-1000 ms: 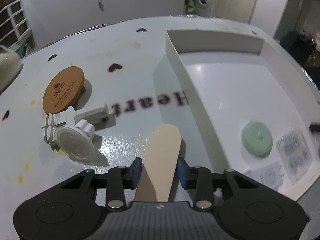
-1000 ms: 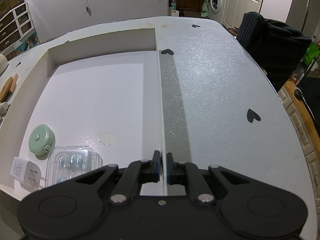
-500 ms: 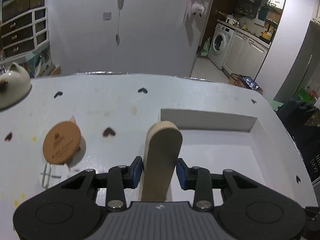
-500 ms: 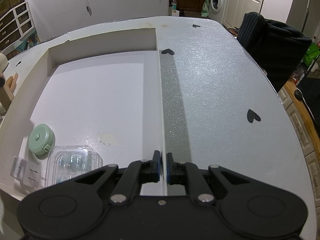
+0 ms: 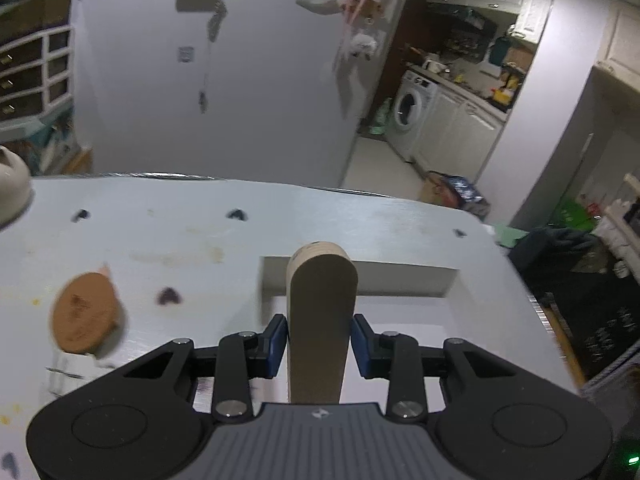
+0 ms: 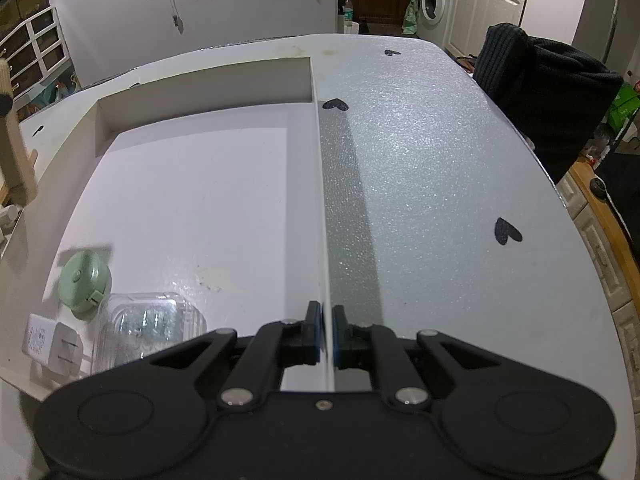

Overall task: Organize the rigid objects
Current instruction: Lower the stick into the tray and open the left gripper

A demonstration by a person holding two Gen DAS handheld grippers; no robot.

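Left claw clamped on flat tan wooden paddle-shaped stick, raised off the desk just before the shallow white tray, likely for dropping in. Right claw pinches the tray's thin right wall, steadying it. Round cork coaster waits outside, left.

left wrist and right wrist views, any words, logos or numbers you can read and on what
None can be read.
Cork coaster: a dark print, motion-blurred.
White charger: small grey print, too small.
Left tongs body: a small emblem, no letters.
Table: only black heart marks.
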